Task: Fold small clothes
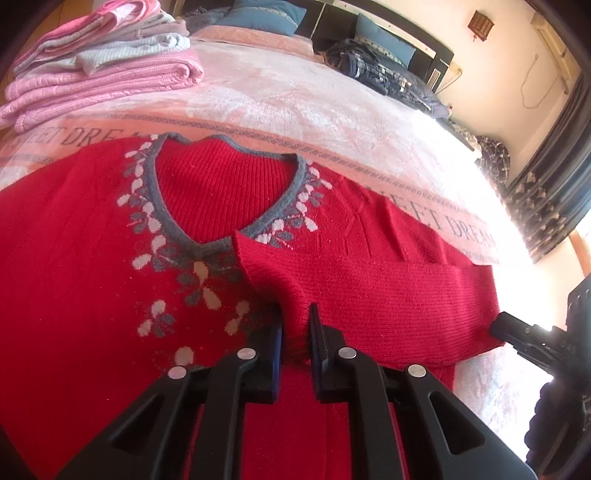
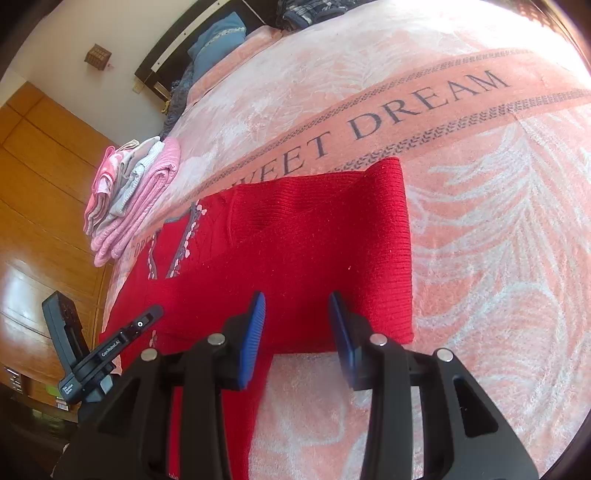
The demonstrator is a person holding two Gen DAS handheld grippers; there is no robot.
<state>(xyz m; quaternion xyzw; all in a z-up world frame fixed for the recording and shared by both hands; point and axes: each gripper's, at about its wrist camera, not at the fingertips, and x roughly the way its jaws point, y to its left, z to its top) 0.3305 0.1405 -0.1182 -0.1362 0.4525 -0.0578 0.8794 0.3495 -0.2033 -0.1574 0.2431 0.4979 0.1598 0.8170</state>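
**Over the pink bedspread: a red sweater with one sleeve folded in**

Through the left wrist camera we see a red ribbed knit sweater with a grey V-neck trim and white-and-grey leaf pattern (image 1: pixel 92 258) lying flat, front up, on a pink plush bedspread printed with "SWEET DREAM" lettering (image 1: pixel 295 110). Its sleeve (image 1: pixel 369 291) is folded across the chest, the cuff end reaching just beside the point of the neckline. Our left gripper (image 1: pixel 295 314) sits low over that cuff; its black fingers (image 1: pixel 316 325) stand a little apart with a fold of the red knit rising between them, and we cannot tell whether they actually pinch it. At the far left of the bed rests a stack of folded pink and pale grey clothes (image 1: pixel 99 70). Blue pillows (image 1: pixel 266 14) lie at the headboard, with a dark checked bundle of fabric (image 1: pixel 376 70) near them. The other black tool (image 1: pixel 532 339) shows at the right edge.

Through the right wrist camera we look along the sweater's folded side edge (image 2: pixel 402 251). Our right gripper (image 2: pixel 297 306) hovers over the red knit near its lower edge, blue ribbed pads (image 2: pixel 255 325) clearly apart, holding nothing. The folded stack sits well beyond the sweater, by a wooden wardrobe (image 2: pixel 40 184).
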